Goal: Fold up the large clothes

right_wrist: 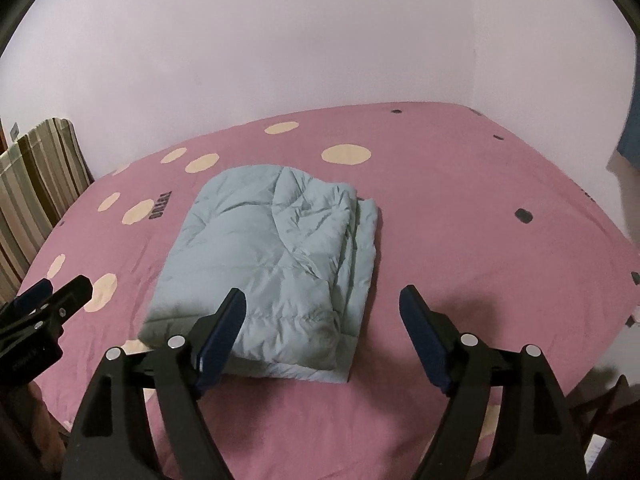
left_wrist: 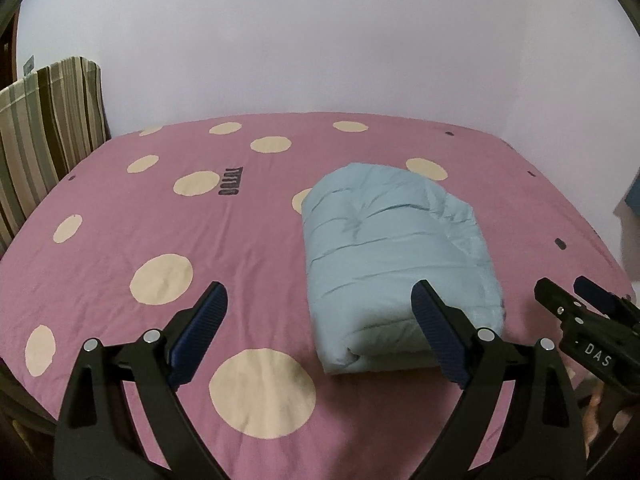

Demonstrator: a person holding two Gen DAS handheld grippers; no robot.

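Our pale blue quilted padded jacket (right_wrist: 264, 264) lies folded into a thick bundle on the pink polka-dot bedsheet (right_wrist: 460, 232), near its front edge. Our left gripper (left_wrist: 320, 312) and right gripper (right_wrist: 322, 316) hover above it, jaws spread, holding nothing. We judge the puffy layers could spring open if nudged carelessly.

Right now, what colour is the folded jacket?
Pale blue jacket, clearest in the right wrist view.
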